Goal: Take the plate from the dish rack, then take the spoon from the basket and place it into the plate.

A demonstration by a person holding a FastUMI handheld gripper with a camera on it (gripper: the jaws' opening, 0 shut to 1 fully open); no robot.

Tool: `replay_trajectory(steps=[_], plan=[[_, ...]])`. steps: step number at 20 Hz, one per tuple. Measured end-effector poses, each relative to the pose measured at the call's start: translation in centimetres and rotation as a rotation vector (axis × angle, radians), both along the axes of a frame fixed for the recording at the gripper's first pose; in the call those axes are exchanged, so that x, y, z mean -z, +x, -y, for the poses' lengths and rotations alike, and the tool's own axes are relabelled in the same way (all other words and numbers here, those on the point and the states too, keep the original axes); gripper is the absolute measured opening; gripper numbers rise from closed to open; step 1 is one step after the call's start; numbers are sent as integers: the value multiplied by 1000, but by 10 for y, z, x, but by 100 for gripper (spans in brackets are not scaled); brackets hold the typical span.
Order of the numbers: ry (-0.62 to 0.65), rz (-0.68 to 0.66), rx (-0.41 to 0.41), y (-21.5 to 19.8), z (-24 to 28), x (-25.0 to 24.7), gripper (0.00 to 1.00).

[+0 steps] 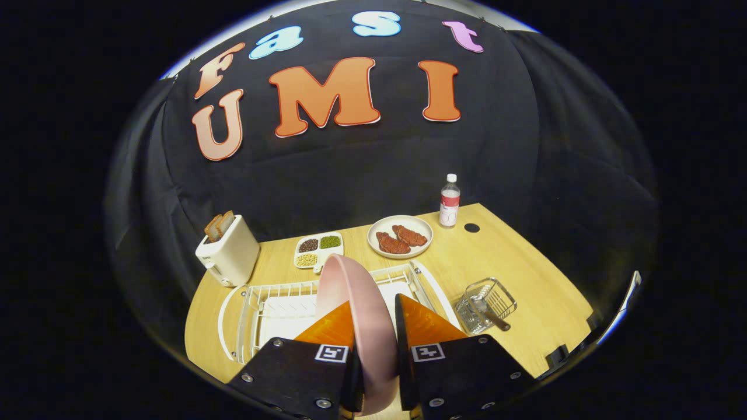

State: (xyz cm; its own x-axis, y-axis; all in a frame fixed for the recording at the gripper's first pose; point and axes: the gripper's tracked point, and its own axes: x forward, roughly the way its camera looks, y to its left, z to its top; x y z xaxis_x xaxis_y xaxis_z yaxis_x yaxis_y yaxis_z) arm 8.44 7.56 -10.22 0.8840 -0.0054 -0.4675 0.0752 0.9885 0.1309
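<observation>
A pink plate stands on edge between my two orange fingers, which press on it from both sides. My gripper is shut on the plate and holds it above the white dish rack. To the right of the rack stands a small wire basket with the spoon lying in it, its dark handle sticking out toward me.
A white toaster with bread stands at the left back of the wooden table. Behind the rack are a divided dish of beans, a white plate with meat and a bottle.
</observation>
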Motion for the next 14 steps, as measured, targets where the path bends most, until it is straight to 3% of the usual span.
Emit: replay_trajectory(steps=[4,14], plan=[[46,-51,-24,-45,-6,29,25],[204,-172,11,-120,-12,108,25]])
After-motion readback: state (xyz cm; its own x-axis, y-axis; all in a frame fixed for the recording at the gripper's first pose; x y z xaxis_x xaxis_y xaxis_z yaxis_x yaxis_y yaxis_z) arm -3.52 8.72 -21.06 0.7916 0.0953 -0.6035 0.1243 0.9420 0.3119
